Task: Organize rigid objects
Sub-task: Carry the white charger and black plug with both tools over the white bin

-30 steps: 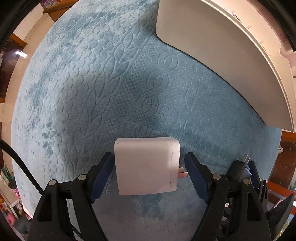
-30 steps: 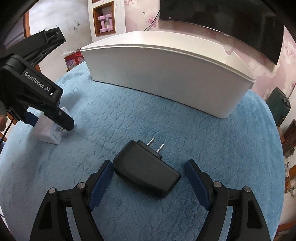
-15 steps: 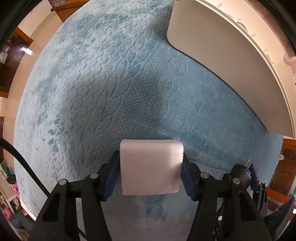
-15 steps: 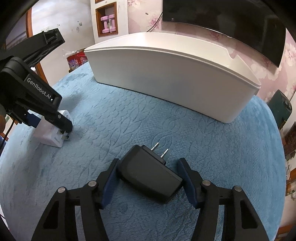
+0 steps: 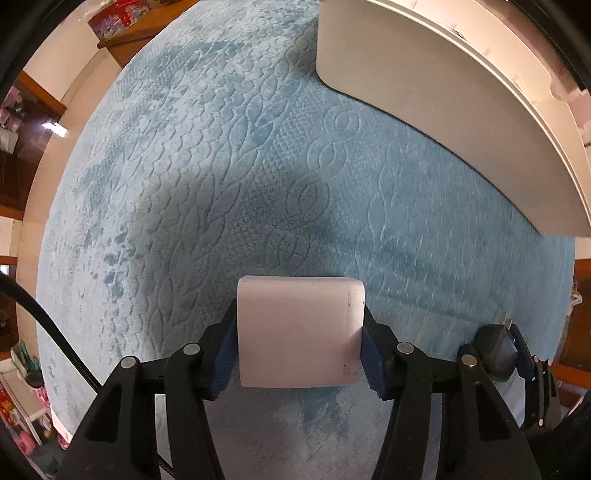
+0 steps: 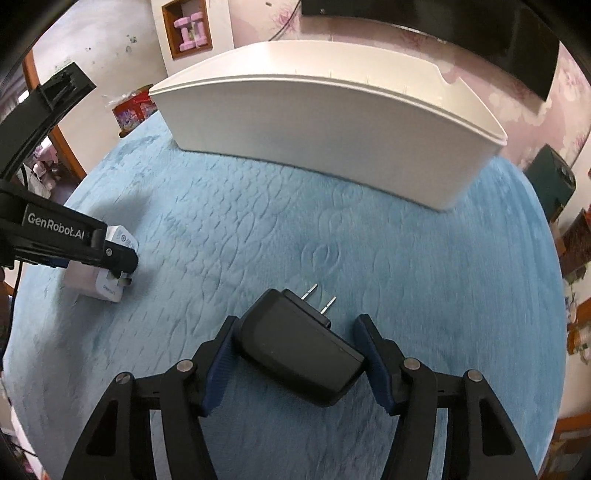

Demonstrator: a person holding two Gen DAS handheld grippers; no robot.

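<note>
Left wrist view: left gripper (image 5: 299,341) points down at the blue blanket (image 5: 221,184); its blue pads (image 5: 224,350) press both sides of the white charger (image 5: 295,332), jaws having just closed onto it.
White charger: squarish block, gripped on left and right faces, over the near part of the blanket; whether it sits on the pile or just above, cannot tell.
Right wrist view: right gripper (image 6: 295,354) angled down; jaws have just closed in around the black adapter (image 6: 299,354).
Right grip: left pad (image 6: 221,354) touches the adapter's near-left corner, right pad meets its far-right end; body lies skewed between them, gripped corner to corner.
Black adapter: flat, dark, two metal prongs (image 6: 319,297) pointing away toward the bin; at the near middle of the blanket.
White bin (image 6: 332,133): long open tub, along the blanket's far edge, well apart from both chargers.
Spacing: white charger sits toward the blanket's left edge, the black adapter to its right, apart.
Surface: quilted blue pile, cable pattern, covers the whole support.
Background: wall niche with pink dumbbells (image 6: 190,31), upper left.
</note>
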